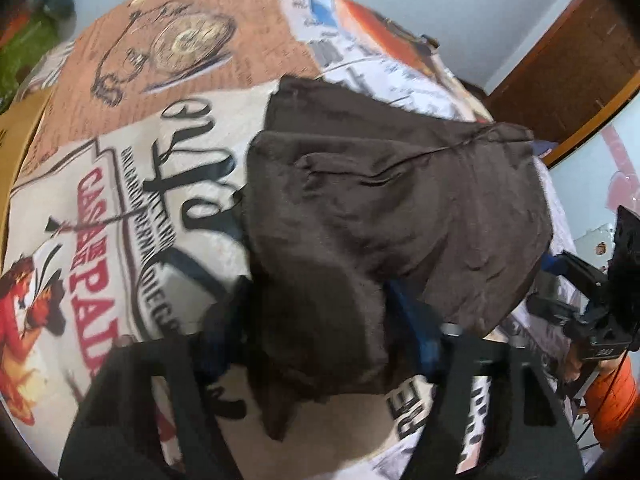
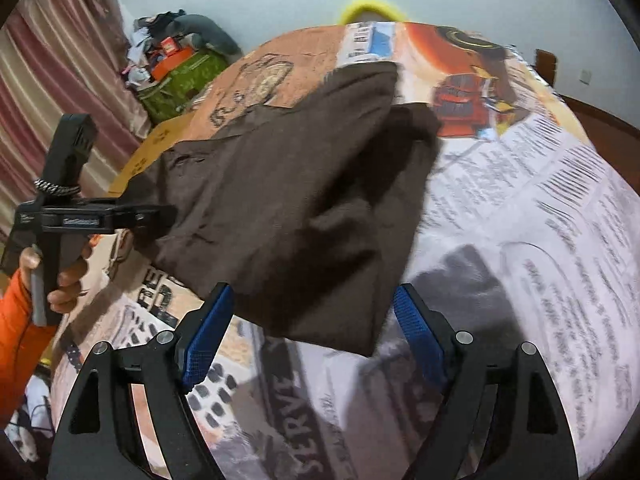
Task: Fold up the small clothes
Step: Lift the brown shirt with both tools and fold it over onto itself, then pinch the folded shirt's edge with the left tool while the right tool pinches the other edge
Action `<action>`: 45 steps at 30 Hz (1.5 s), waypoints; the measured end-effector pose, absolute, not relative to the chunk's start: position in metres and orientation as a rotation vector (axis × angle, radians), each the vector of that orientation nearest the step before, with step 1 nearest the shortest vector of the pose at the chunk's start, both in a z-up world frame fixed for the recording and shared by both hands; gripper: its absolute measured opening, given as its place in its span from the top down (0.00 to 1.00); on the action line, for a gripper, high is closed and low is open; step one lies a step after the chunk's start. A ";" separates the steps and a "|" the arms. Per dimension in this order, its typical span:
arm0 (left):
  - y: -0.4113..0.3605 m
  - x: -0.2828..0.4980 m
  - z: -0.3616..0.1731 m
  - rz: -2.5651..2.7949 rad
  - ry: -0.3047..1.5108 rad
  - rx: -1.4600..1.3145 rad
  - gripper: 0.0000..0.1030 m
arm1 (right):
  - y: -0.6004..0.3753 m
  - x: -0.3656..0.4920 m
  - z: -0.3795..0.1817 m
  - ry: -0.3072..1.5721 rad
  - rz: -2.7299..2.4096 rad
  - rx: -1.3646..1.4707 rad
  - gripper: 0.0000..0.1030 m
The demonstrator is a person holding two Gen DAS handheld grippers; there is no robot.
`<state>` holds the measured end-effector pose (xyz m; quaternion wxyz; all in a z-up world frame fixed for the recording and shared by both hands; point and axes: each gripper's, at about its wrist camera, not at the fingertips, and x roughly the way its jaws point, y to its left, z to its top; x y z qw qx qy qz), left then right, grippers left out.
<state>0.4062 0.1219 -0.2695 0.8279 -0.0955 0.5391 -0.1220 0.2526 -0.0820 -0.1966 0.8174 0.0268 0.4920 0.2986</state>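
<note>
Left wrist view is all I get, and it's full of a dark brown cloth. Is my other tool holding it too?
Observer: No. In the right wrist view the right tool is wide open. A corner of the dark brown cloth sits between its blue pads, not pinched.
Operator: Who's holding my left tool?
Observer: A hand in an orange sleeve holds the left tool, and its tip meets the cloth's edge.
Operator: What's behind it?
Observer: A pink striped curtain.
</note>
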 end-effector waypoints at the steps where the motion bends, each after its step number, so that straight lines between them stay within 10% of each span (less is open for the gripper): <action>1: 0.121 0.406 -0.268 -0.260 1.135 -0.206 0.62 | -0.080 0.252 -0.197 1.042 0.638 0.054 0.32; 7: 0.123 0.391 -0.261 -0.230 1.139 -0.233 0.82 | -0.071 0.256 -0.202 1.047 0.615 -0.006 0.79; 14: 0.117 0.340 -0.255 -0.271 1.185 -0.294 0.84 | -0.086 0.242 -0.201 1.095 0.651 0.028 0.87; 21: 0.094 0.287 -0.249 -0.303 1.213 -0.218 0.81 | -0.096 0.213 -0.189 1.110 0.663 -0.065 0.87; 25: 0.097 0.273 -0.247 -0.289 1.200 -0.166 0.48 | -0.098 0.205 -0.189 1.114 0.637 -0.134 0.82; 31: 0.130 0.270 -0.230 -0.225 1.140 -0.202 0.46 | -0.099 0.191 -0.176 1.055 0.601 -0.231 0.55; 38: 0.147 0.311 -0.237 -0.156 1.127 -0.283 0.46 | -0.101 0.195 -0.162 0.972 0.597 -0.162 0.48; 43: 0.136 0.324 -0.238 -0.122 1.103 -0.235 0.91 | -0.094 0.199 -0.174 0.989 0.598 -0.154 0.47; 45: 0.128 0.324 -0.234 -0.113 1.075 -0.178 0.93 | -0.094 0.199 -0.181 1.005 0.598 -0.146 0.47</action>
